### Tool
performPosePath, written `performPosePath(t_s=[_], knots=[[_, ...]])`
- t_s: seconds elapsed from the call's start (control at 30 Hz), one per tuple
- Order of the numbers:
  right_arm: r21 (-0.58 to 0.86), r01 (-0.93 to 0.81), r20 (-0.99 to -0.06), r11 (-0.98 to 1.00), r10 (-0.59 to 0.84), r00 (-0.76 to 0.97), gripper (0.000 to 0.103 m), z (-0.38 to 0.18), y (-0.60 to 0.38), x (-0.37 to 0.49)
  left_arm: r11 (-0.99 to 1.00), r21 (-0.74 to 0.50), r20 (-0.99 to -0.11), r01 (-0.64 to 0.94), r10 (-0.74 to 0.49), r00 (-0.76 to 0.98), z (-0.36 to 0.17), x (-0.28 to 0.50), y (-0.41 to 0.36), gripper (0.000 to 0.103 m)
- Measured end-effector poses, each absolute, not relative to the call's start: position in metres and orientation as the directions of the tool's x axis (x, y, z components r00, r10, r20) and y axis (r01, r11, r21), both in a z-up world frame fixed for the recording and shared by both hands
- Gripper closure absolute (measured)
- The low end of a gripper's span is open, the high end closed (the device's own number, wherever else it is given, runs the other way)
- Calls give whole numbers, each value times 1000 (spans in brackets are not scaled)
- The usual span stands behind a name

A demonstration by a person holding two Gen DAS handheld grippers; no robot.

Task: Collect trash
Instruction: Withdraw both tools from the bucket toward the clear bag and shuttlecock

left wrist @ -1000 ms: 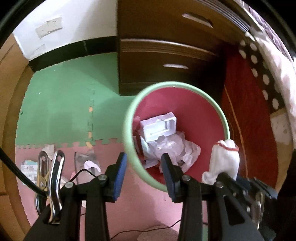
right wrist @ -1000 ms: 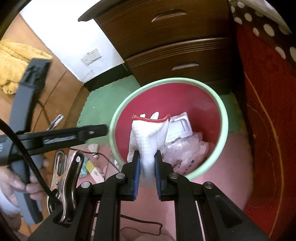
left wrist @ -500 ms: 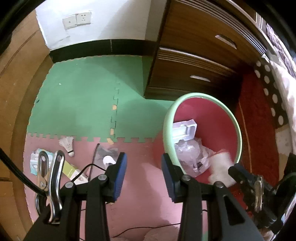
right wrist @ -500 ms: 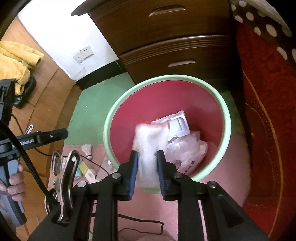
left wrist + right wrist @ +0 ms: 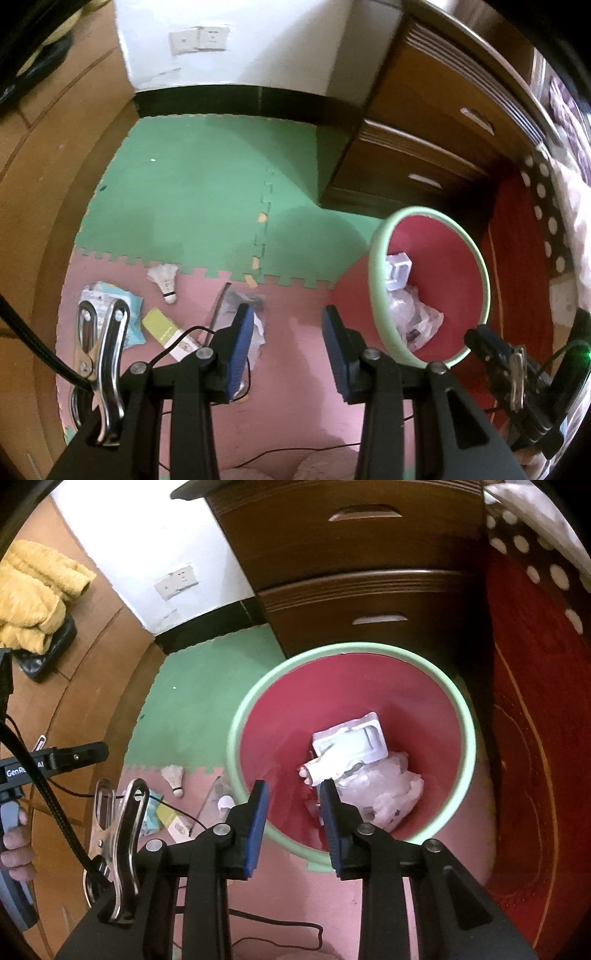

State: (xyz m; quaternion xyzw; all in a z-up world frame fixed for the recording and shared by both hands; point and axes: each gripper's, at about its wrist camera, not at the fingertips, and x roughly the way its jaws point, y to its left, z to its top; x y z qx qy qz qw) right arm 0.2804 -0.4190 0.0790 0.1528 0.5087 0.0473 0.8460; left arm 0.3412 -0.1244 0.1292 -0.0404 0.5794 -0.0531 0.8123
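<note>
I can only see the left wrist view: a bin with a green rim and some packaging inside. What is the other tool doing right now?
Observer: The right gripper hangs over the bin's near rim, its fingers opening with nothing between them.
Operator: Anything in the bin I'm missing?
Observer: A white glove is on top of the foam tray.
Operator: Who carries my camera?
Observer: A person's hand grips the grey handle of the left gripper.
</note>
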Motion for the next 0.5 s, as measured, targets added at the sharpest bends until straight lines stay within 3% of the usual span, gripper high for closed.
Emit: performPosePath(t_s=[0.5], knots=[[301,-52,-834,952,289,470,73,95,-361,285,978,-56,-942,-203,16,336,150,319,-9,63]])
